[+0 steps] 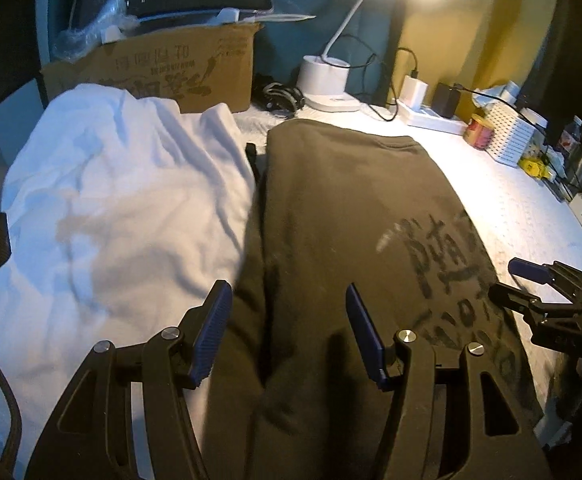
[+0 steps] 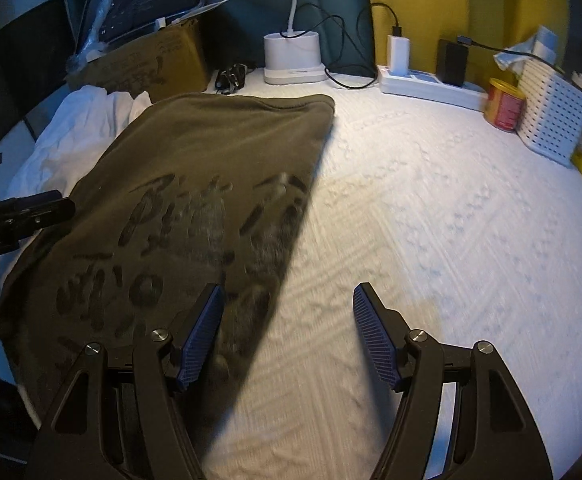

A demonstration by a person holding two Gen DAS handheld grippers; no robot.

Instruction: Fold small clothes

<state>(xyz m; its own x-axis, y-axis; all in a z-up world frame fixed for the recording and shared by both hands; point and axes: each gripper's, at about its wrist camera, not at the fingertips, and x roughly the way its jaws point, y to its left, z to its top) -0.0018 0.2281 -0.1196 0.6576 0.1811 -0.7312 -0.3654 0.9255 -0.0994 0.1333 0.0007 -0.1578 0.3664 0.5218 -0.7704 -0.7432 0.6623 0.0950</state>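
1. The olive shirt (image 1: 351,216) lies flat on the white tablecloth (image 2: 451,220), already narrowed to a long strip with straight side edges; its print (image 2: 179,240) faces up. In my judgement at least one lengthwise fold is done.
2. In the left wrist view the shirt runs from 6 o'clock up to 12, its far edge near the lamp base (image 1: 325,84). In the right wrist view it fills the left half, from 7 to 11 o'clock.
3. The white garment (image 1: 111,200) lies crumpled beside the shirt at 9 to 10 o'clock, touching it along one edge. It looks unfolded, so that piece is left to do.
4. The left gripper (image 1: 287,332) hangs over the shirt's near end, jaws apart at a middling width, nothing between them.
5. The right gripper (image 2: 287,336) stands wide and empty, straddling the shirt's right edge: one finger over the cloth, the other over bare tablecloth.
6. Probably left for the shirt: crosswise folds that bring the near end toward the far one, then setting it aside.
7. Box (image 1: 163,72), power strip (image 2: 427,84), can (image 2: 505,104) and basket (image 2: 551,120) sit along the back, from 11 to 2 o'clock, clear of the work.
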